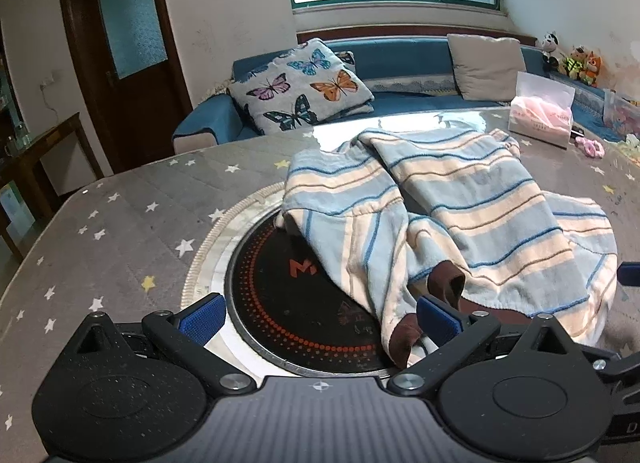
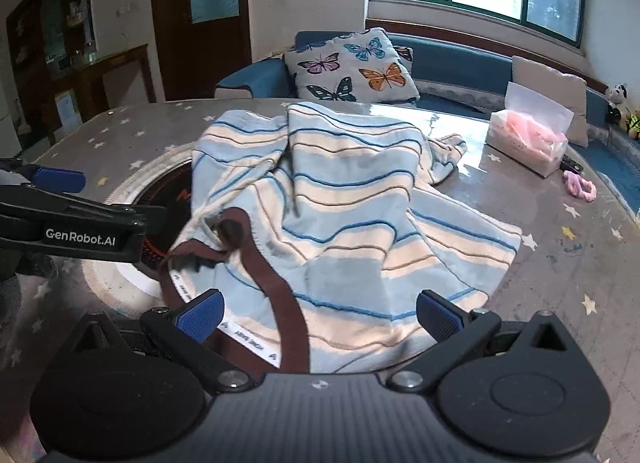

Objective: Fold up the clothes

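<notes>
left wrist shows me the induction cooktop (image 1: 296,303) under the striped pyjama trousers (image 1: 460,215); right wrist shows their brown waistband (image 2: 280,295). both my grippers' fingers (image 1: 200,317) are spread apart, empty.

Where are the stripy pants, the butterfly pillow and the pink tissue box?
stripy pants (image 2: 352,199), right wrist view, on the blue and cream striped middle.
butterfly pillow (image 1: 304,87), left wrist view, on its front face.
pink tissue box (image 2: 528,143), right wrist view, on its clear side.
</notes>
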Available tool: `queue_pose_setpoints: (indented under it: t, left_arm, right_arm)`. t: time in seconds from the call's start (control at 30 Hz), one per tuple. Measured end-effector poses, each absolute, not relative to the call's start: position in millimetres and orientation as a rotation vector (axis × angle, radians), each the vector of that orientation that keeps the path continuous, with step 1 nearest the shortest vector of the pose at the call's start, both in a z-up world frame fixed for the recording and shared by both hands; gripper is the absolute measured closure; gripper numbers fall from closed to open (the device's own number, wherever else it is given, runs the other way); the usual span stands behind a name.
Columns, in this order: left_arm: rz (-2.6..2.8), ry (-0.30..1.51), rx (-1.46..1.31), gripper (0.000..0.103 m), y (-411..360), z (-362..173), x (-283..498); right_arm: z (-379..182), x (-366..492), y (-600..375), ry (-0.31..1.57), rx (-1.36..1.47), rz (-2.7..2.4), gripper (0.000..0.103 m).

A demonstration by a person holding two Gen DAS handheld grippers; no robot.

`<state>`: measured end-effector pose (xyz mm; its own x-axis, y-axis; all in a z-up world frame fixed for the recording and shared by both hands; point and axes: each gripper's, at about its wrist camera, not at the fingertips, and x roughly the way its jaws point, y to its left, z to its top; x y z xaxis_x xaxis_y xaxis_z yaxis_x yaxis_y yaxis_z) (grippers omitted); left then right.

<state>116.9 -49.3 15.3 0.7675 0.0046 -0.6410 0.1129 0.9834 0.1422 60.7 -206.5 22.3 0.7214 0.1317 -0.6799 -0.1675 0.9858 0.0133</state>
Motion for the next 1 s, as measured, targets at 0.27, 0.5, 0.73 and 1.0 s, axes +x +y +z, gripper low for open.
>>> queue_pose_setpoints:
  t: [0.27, 0.5, 0.73, 1.0]
  left_arm:
    - [-0.090, 0.714, 0.149, 0.017, -51, 20, 146]
    - [-0.138, 0.704, 0.166, 0.024, -66, 28, 186]
    - [-0.176, 0.739, 0.220, 0.030, -87, 13, 229]
    - [-0.184, 0.818, 0.241, 0.083, -87, -11, 252]
  right_arm:
    - [24, 88, -220, 0.741, -0.047, 0.150, 0.005]
    - [24, 142, -246, 0.774, 0.036, 0.134, 0.024]
    - [14, 192, -278, 0.807, 0.108, 0.103, 0.045]
    - [11, 198, -313, 0.792, 0.179, 0.091, 0.045]
